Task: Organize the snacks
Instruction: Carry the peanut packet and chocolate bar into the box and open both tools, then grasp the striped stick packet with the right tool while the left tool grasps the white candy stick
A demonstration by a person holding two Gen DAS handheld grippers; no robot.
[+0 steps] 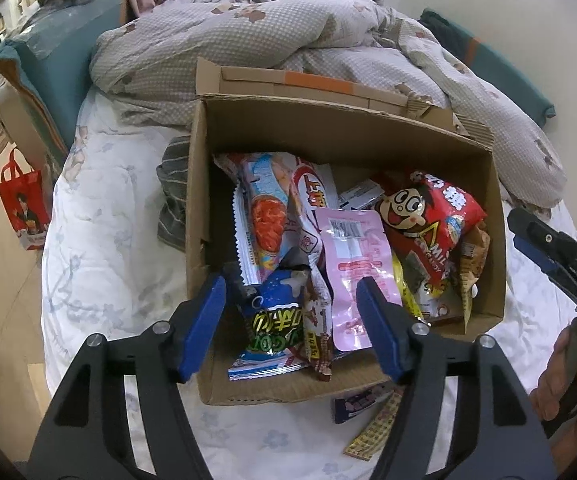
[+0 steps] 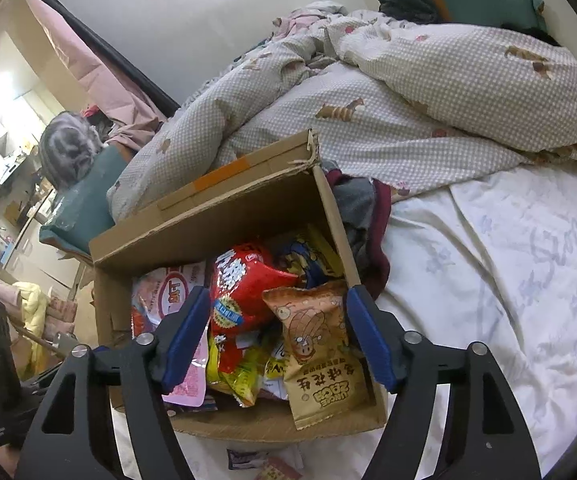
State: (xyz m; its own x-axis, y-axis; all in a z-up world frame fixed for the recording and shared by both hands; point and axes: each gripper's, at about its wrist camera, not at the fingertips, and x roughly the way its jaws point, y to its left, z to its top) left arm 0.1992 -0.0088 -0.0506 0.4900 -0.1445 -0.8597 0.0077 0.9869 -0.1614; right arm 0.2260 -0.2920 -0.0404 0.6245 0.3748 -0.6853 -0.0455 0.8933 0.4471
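Tools, two, gape over one box [image 1: 496,216]; snacks inside.

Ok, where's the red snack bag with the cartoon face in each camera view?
Left wrist view: the red snack bag with the cartoon face lies right of centre, in the open cardboard box's far-right part.
Right wrist view: the same red bag sits centre frame, left of the tan peanut packet.
Shared landmark: the box's orange tape strip.
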